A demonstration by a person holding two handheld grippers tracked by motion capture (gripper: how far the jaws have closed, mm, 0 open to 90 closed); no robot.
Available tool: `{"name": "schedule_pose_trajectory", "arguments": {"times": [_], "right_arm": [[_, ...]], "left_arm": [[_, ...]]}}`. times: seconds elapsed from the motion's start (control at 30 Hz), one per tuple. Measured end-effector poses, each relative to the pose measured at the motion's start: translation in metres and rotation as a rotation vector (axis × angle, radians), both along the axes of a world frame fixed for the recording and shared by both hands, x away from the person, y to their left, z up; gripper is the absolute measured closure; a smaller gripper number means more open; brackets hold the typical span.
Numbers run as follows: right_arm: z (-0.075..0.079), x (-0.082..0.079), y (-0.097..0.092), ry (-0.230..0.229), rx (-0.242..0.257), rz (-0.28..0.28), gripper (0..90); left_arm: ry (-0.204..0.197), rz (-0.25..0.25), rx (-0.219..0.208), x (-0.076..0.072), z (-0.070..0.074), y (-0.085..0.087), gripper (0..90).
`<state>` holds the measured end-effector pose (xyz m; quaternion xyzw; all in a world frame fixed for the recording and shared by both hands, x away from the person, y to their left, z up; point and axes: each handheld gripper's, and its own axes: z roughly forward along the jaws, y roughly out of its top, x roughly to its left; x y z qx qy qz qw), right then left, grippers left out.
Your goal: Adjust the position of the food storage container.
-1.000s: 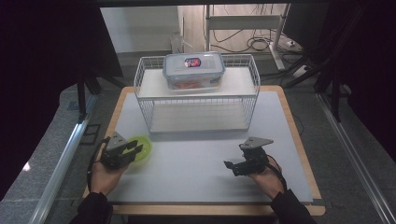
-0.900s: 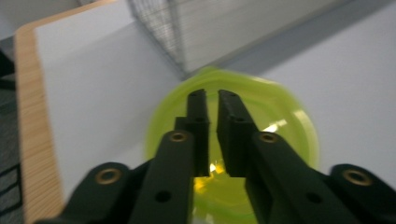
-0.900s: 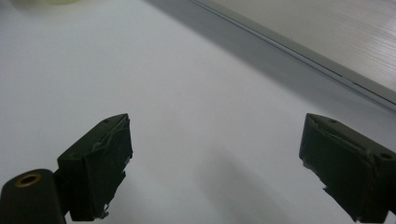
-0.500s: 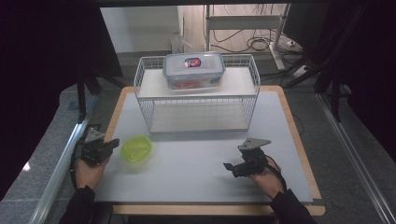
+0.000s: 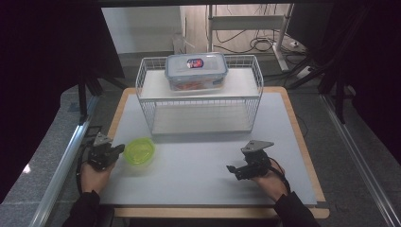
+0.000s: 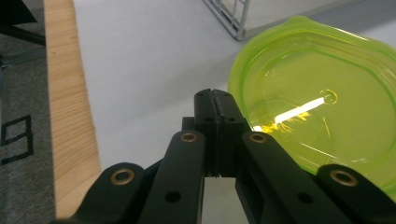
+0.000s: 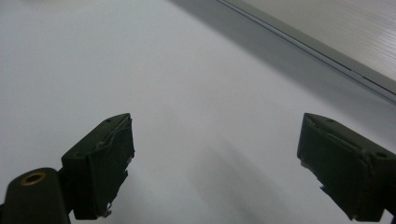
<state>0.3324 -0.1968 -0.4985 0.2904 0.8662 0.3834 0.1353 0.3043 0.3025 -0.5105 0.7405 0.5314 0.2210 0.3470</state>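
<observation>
At the left edge of the grey-topped table (image 5: 198, 170), the left gripper (image 5: 115, 150) rests low in the person's hand. Its jaws are pressed together with nothing between them, their tips just beside the rim of the translucent lime-green round plastic lid (image 5: 139, 151), which lies flat near the table's front-left corner. Behind it, toward the back edge, a white wire rack (image 5: 201, 97) carries a clear plastic food box with a blue-grey lid (image 5: 196, 70) on its upper shelf. Toward the front-right corner the right gripper (image 5: 231, 168) sits on the table surface with its jaws spread wide and empty.
</observation>
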Motion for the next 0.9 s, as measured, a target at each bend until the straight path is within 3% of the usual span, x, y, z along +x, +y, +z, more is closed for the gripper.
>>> {"name": "schedule_pose_trajectory", "arguments": {"times": [0.43,0.53,0.67,0.8,0.9], "right_arm": [[-0.001,0.0,0.0,0.006,-0.011,0.002,11.5],[-0.001,0.0,0.0,0.007,-0.011,0.001,11.5],[0.0,0.0,0.0,0.002,-0.011,-0.003,11.5],[0.0,0.0,-0.001,0.001,-0.012,-0.004,11.5],[0.0,-0.001,0.0,0.001,-0.015,-0.004,11.5]], "left_arm": [[0.003,-0.126,-0.016,0.006,0.004,-0.047,90.0],[-0.002,-0.124,-0.012,0.006,0.005,-0.048,89.9],[0.006,-0.088,-0.034,0.0,0.004,-0.036,89.9],[0.053,-0.099,-0.049,-0.009,-0.004,-0.031,89.9],[0.1,-0.149,-0.022,-0.011,-0.011,-0.042,89.9]]}}
